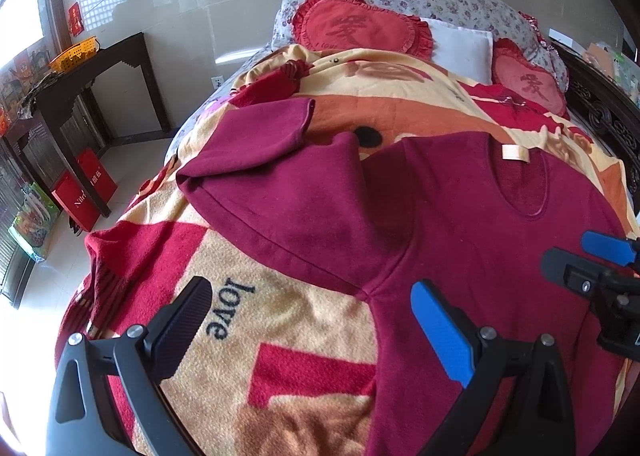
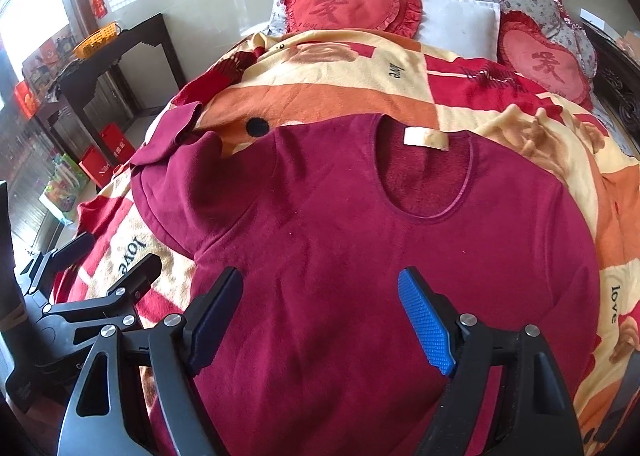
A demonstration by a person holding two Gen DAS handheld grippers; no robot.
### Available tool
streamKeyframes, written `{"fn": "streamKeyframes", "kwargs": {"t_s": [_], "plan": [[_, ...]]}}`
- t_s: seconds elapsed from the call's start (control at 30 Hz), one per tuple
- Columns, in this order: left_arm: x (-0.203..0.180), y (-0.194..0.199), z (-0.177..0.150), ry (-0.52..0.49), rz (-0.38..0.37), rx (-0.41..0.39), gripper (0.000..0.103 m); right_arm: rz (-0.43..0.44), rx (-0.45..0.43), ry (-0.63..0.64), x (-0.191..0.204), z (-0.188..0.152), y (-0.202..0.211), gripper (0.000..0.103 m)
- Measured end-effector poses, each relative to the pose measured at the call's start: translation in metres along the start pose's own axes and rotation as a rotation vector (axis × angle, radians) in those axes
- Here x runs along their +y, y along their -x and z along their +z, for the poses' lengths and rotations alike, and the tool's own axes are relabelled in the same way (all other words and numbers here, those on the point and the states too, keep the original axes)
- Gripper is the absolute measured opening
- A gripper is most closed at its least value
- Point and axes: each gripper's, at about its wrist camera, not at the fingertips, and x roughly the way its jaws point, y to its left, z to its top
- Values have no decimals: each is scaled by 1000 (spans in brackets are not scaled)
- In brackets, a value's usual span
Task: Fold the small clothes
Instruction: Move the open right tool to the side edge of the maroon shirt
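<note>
1 maroon top (image 2: 340,224) lies flat, neck up, on the patterned blanket (image 2: 500,96) covering the bed, 1 sleeve (image 1: 256,136) bent outward near the bed's edge; its hem is cut off below. Behind sit 2 red heart cushions (image 2: 344,4), 1 white pillow (image 2: 460,22), and a dark counter (image 1: 100,64) with 1 yellow basket (image 1: 74,54). The left claw (image 1: 316,316) and right claw (image 2: 320,308) both gape wide, empty, over the top.
</note>
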Motion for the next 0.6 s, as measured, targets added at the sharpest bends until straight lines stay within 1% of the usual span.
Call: {"fn": "streamKeyframes", "kwargs": {"t_s": [0.6], "plan": [[35,-29,10,76,45,31,102,19,21,54,31,35,-39,63]]}}
